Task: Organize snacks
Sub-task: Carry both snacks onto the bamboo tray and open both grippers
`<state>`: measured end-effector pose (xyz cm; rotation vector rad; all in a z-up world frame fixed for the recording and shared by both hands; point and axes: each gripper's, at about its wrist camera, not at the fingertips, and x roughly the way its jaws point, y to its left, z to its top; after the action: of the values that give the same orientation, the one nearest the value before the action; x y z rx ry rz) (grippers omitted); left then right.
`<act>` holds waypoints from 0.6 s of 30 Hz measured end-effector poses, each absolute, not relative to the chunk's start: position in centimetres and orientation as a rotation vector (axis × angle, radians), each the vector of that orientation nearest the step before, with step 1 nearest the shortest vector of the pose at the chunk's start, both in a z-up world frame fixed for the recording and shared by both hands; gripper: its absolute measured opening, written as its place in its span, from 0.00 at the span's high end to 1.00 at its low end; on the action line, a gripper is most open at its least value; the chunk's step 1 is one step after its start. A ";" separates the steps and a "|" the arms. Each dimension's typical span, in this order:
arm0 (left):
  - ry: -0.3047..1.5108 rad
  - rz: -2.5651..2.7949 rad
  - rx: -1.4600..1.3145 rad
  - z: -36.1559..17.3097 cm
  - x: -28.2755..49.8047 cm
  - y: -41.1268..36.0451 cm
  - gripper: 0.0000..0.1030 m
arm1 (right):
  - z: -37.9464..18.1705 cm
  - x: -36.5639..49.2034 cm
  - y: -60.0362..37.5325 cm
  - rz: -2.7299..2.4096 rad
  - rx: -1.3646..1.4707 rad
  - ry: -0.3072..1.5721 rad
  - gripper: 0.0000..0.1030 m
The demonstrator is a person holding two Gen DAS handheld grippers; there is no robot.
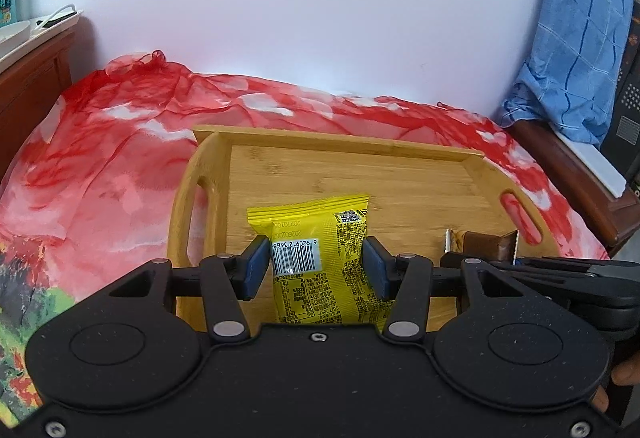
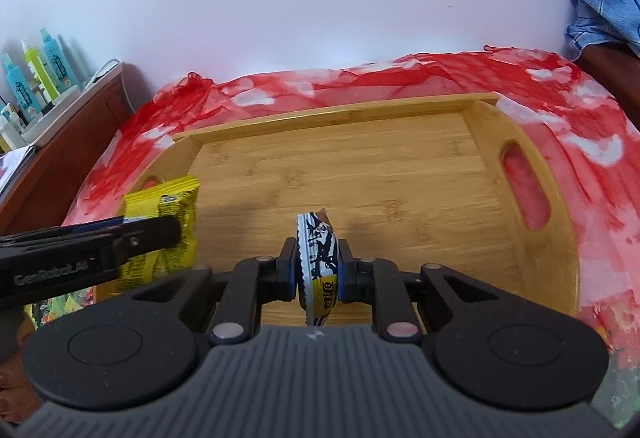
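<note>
While both jaws grip snacks, the tray [image 2: 560, 197] floor beyond lies open.

Both wrist views look steeply down, close over the shared wooden tray [image 1: 404, 173], side by side.

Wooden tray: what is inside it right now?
The wooden tray shows only bare boards inside. The yellow snack packet and small wrapped snack hang gripped above it; its near strip is hidden by both grippers.
</note>
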<state>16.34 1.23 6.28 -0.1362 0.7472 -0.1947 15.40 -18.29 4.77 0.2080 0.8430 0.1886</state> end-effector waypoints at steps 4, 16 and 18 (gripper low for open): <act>0.759 -0.191 -0.126 5.6 16.9 0.9 0.53 | 4.9 15.5 -18.2 0.197 0.200 0.844 0.67; 0.727 -0.161 -0.069 5.4 16.7 0.2 0.22 | 6.6 15.1 -18.3 0.195 0.139 0.808 0.32; 0.721 -0.164 -0.065 5.6 16.4 0.4 0.17 | 7.0 15.1 -18.5 0.191 0.133 0.804 0.29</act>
<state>16.36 0.39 5.64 -0.0649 0.7205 -0.1636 15.10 -18.53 7.02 0.1328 0.8042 0.1908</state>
